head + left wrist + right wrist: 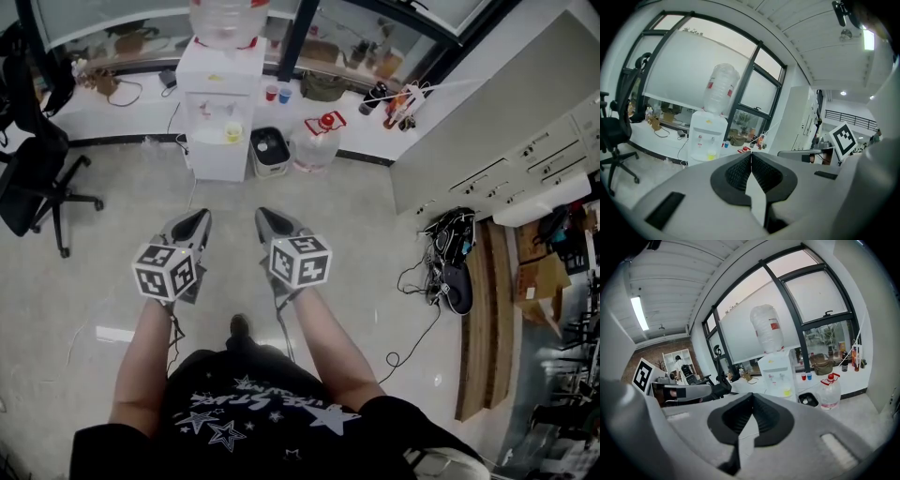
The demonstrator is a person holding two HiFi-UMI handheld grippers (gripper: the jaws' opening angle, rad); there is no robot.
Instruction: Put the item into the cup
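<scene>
Two claws hang side by side over the pale floor (375,244), held out in front of the person and well apart from everything else. The left claw (199,217) is closed, its ribbed black pads (738,171) meeting at the tip with nothing between them. The right claw (751,397) is likewise closed and empty. Each carries its marker cube (167,270) near the person's wrist.

Ahead stands a white water dispenser (220,112) with a clear bottle (228,21) on top, backed against the low white worktop (122,112) under the windows. A red cup (271,93) and a blue cup (285,95) sit together on that worktop, just right of the dispenser; which one the task means cannot be told, and no item to go in it can be picked out. A large water jug (317,142) stands on the floor below them. A black office chair (37,178) is off to the left.
</scene>
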